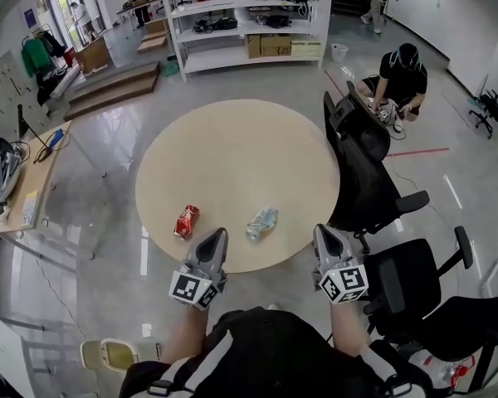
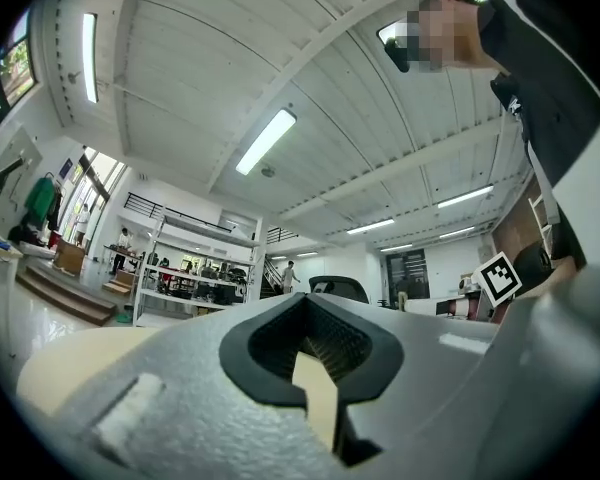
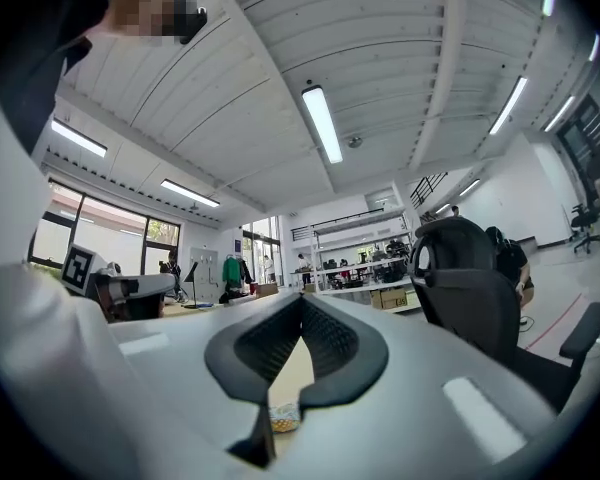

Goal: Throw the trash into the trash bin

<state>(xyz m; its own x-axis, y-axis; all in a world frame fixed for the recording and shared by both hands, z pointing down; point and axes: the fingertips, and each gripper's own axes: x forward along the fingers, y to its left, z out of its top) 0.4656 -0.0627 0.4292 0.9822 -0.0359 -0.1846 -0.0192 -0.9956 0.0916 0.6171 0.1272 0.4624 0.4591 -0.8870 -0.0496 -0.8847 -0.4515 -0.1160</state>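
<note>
Left gripper (image 1: pixel 215 239) and right gripper (image 1: pixel 323 233): jaws closed together, nothing held. Red can (image 1: pixel 186 221) and crumpled bottle (image 1: pixel 262 222) lie on the round table (image 1: pixel 232 139), near its front edge. In the right gripper view only a crumpled sliver (image 3: pixel 283 415) shows past the jaws, too little to identify.

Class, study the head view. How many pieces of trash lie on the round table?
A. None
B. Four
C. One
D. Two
D: a crushed red can and a crumpled plastic bottle lie apart from each other near the front edge of the round table.
</note>
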